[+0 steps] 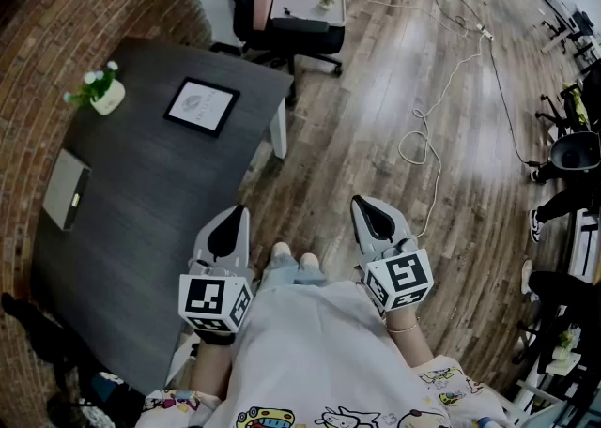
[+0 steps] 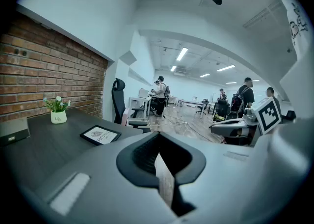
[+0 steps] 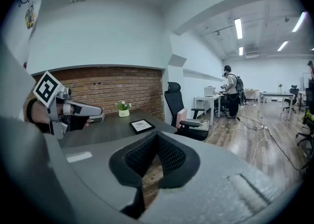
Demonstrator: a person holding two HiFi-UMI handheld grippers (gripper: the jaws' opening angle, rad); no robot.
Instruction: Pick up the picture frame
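Left hand-held gripper (image 1: 233,218) sits shut and empty by the near edge of the dark surface (image 1: 141,191), right hand-held gripper (image 1: 368,208) equally shut and empty over the floor (image 1: 394,69). Picture frame (image 1: 201,106) lies flat further along the surface, well apart from both, near a potted plant (image 1: 103,93): seemingly a ready pose, reach not yet begun.
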